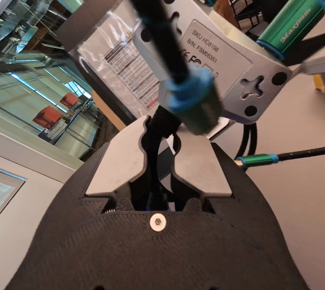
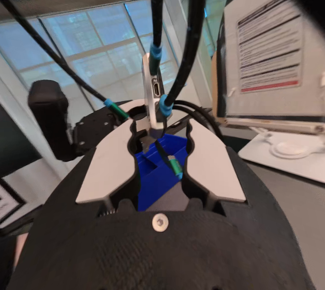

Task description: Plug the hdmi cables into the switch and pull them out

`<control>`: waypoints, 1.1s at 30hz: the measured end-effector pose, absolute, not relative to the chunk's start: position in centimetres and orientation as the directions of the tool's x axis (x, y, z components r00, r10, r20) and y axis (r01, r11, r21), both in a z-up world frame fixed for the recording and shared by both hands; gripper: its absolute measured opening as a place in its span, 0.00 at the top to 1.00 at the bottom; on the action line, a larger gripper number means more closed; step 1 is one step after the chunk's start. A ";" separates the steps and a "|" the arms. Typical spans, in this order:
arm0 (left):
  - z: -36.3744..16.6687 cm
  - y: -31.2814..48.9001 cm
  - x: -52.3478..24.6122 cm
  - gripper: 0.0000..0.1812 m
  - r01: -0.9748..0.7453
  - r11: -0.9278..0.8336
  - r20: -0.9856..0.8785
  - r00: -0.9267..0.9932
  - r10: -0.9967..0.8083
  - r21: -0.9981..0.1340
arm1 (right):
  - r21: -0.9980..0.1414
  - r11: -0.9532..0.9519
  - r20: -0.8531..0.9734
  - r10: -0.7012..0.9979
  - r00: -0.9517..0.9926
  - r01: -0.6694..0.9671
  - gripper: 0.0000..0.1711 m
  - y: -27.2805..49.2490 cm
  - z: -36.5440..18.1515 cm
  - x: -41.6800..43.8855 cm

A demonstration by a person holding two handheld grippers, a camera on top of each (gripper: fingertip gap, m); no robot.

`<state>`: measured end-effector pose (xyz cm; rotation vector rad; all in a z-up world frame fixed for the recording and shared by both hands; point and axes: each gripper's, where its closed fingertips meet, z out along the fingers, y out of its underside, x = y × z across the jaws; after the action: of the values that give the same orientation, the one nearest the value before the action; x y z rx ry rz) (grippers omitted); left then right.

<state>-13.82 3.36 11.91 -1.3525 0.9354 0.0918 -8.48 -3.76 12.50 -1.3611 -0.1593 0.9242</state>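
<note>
Left wrist view: the left gripper (image 1: 161,129) is pressed together around a black ribbed cable strain relief (image 1: 162,123), and the silver HDMI switch (image 1: 218,56) is raised off the table (image 1: 290,211), its underside turned toward the camera. The underside bears a grey label (image 1: 215,54), dark round feet and cross-shaped mounting slots. Two green HDMI plugs with blue collars (image 1: 288,26) are seated in the switch's far edge; a third green plug (image 1: 195,105), blurred, lies across the near side, its black cable (image 1: 149,17) running up out of frame. Whether this third plug is seated in a port cannot be told. A loose green HDMI plug (image 1: 256,159) rests on the table at right, beside black cables hanging from the switch. A white laminated sheet (image 1: 123,63) stands behind. Right wrist view: the right gripper (image 2: 161,138) is spread open, nothing between its fingers (image 2: 112,155). The switch (image 2: 151,98) appears edge-on just beyond the fingertips, with one HDMI port (image 2: 156,89) open between an upper plug (image 2: 154,60) and a lower blue-collared plug (image 2: 165,105). Below lie a blue plastic holder (image 2: 158,176) and a loose green plug (image 2: 175,166). The left gripper's black body (image 2: 49,119) shows at left, and a monitor (image 2: 267,49) with a printed sheet at right.
</note>
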 end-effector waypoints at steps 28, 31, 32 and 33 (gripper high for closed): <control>11.1 -8.6 -12.6 0.64 -0.186 0.532 -0.534 -0.044 -0.844 -0.826 | -0.673 0.580 0.739 0.552 0.385 0.459 0.88 -9.9 10.0 -10.1; 9.9 -9.2 -11.8 0.78 -0.206 0.645 -0.649 -0.059 -0.759 -0.736 | -0.636 0.599 0.769 0.541 0.340 0.487 0.88 -10.1 9.4 -10.5; 9.3 -9.5 -11.6 0.82 -0.212 0.663 -0.663 -0.084 -0.744 -0.718 | -0.622 0.608 0.780 0.537 0.321 0.494 0.87 -10.1 9.1 -10.5; 8.6 -9.7 -11.3 0.83 -0.228 0.670 -0.666 -0.108 -0.738 -0.706 | -0.603 0.624 0.794 0.531 0.296 0.496 0.87 -10.2 8.8 -10.6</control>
<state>-11.28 -9.75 8.65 -0.7965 1.6642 -0.5198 -10.63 -10.23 8.79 -0.9730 -1.3324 0.0288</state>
